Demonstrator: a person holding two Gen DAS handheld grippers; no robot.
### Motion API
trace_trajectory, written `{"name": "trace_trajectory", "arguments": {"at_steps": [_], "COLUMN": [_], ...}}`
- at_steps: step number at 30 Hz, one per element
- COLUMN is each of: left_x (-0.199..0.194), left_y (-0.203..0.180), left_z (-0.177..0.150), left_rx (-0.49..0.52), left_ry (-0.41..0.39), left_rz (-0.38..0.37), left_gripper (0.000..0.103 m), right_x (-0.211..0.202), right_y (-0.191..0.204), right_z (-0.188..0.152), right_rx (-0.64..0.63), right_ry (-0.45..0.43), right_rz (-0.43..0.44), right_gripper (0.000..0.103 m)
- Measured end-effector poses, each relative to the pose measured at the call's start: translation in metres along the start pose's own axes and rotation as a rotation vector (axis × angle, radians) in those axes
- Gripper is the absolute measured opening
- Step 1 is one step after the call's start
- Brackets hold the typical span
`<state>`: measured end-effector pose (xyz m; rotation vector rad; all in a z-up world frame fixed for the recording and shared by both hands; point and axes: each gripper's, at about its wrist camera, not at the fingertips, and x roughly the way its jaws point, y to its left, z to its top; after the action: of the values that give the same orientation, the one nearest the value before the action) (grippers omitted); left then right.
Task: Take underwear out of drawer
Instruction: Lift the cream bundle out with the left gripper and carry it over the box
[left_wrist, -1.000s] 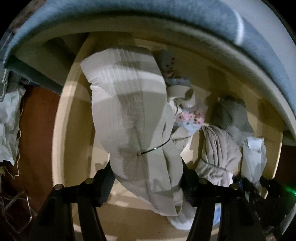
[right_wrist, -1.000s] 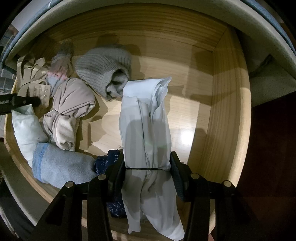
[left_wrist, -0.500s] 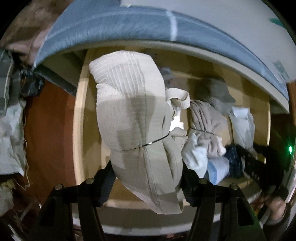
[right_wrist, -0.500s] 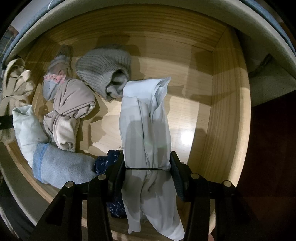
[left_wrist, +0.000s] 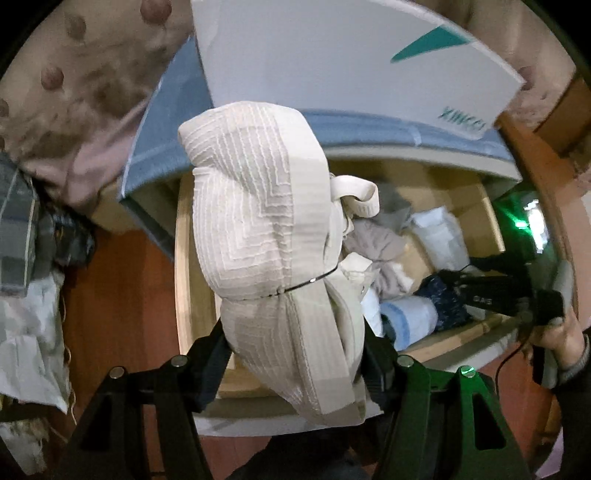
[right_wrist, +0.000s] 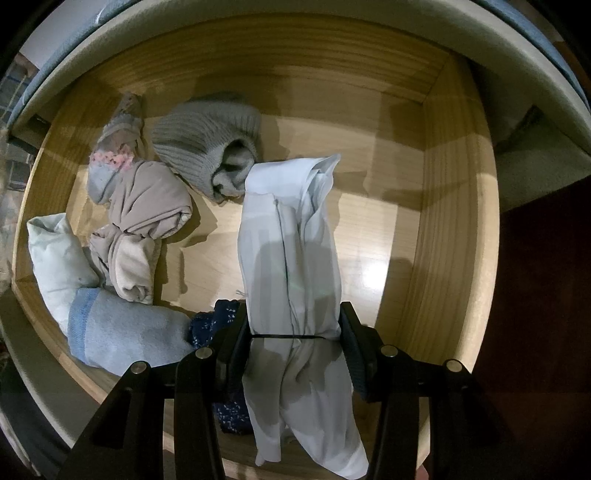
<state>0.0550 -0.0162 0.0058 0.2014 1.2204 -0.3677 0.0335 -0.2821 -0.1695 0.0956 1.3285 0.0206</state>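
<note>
1. The left gripper (left_wrist: 295, 354) has its jaws clenched on a cream ribbed padded undergarment (left_wrist: 258, 221), which bulges above the pads and droops below them; it hangs clear above the front of the open pale wooden drawer (left_wrist: 184, 258).
2. The right gripper (right_wrist: 293, 347) has its jaws clenched on a pale blue-white folded cloth undergarment (right_wrist: 291, 240), held over the drawer floor near the front wall.
3. Left inside the drawer: a grey ribbed knit roll (right_wrist: 207, 144), a beige knotted bundle (right_wrist: 144, 214), a grey sock with a pink band (right_wrist: 110, 162), a white roll (right_wrist: 55, 251), a light blue roll (right_wrist: 122, 336) and a dark navy patterned piece (right_wrist: 207, 325).
4. Risk: the cream garment is bulky and gripped only across its middle, so it may slide out of the pads if swung quickly.
5. Risk: its loose cream strap (left_wrist: 358, 195) dangles toward the drawer contents and could snag another item.
6. Risk: the pale cloth's lower tail hangs below the jaws and could catch on the drawer's front wall as it comes out; the navy piece lies right beside the left pad and might be dragged along.
7. Hard to tell: the pad contact on both garments is covered by fabric. The right gripper's body is dark and blurred in the left view, with a hand (left_wrist: 557, 332) partly cut off. Where the garments are to be set down is not visible.
</note>
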Motion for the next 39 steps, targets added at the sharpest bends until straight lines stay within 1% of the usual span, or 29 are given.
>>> {"name": "trace_trajectory", "arguments": {"at_steps": [3,6,9,10,13,17,19,21,23,26,29,31,34,36,39], "left_x": [-0.02,-0.05,-0.084,-0.096,-0.125,-0.151,-0.153,-0.152,-0.143,-0.124,-0.099,-0.083,-0.052,-0.036,-0.02], "left_y": [-0.003,-0.006,-0.004,-0.002,0.004,0.008,0.006,0.003,0.002,0.005,0.005,0.003,0.004,0.007,0.011], "left_z": [0.0,0.005,0.016,0.023,0.045,0.086,0.11,0.129,0.151,0.179,0.202,0.211,0.22,0.22,0.214], "left_rx": [0.032,0.059,0.065,0.06,0.026,0.018,0.025,0.044,0.055,0.054,0.063,0.073,0.083,0.078,0.073], "left_ry": [-0.067,-0.162,-0.267,-0.309,-0.403,-0.476,-0.495,-0.498,-0.484,-0.44,-0.39,-0.362,-0.285,-0.249,-0.215], "left_rz": [0.007,0.027,0.021,0.021,0.021,0.037,0.047,0.057,0.065,0.066,0.085,0.111,0.139,0.135,0.146], "left_gripper": [0.064,0.064,0.064,0.064,0.064,0.064,0.064,0.064,0.064,0.064,0.064,0.064,0.064,0.064,0.064], "right_x": [0.0,0.0,0.0,-0.001,-0.001,-0.001,-0.001,-0.001,-0.001,-0.002,-0.002,-0.002,-0.002,-0.001,0.0], "right_y": [0.0,0.0,0.0,0.0,0.0,0.001,0.0,0.0,0.0,-0.001,0.001,0.0,-0.001,-0.002,-0.004], "right_z": [0.001,0.001,0.001,0.001,0.002,0.002,0.002,0.002,0.003,0.004,0.005,0.005,0.004,0.003,0.004], "right_rx": [0.0,0.0,0.0,0.0,0.0,0.0,0.0,0.001,0.003,0.003,0.0,-0.001,-0.001,0.0,-0.001], "right_ry": [-0.001,-0.001,-0.001,0.0,0.0,0.0,-0.001,-0.003,-0.005,-0.006,-0.004,-0.004,-0.004,-0.005,-0.004], "right_rz": [0.001,0.001,0.001,0.0,0.0,0.0,0.001,0.002,0.004,0.005,0.004,0.007,0.014,0.019,0.023], "right_gripper": [0.044,0.044,0.044,0.044,0.044,0.044,0.044,0.044,0.044,0.044,0.044,0.044,0.044,0.044,0.044]}}
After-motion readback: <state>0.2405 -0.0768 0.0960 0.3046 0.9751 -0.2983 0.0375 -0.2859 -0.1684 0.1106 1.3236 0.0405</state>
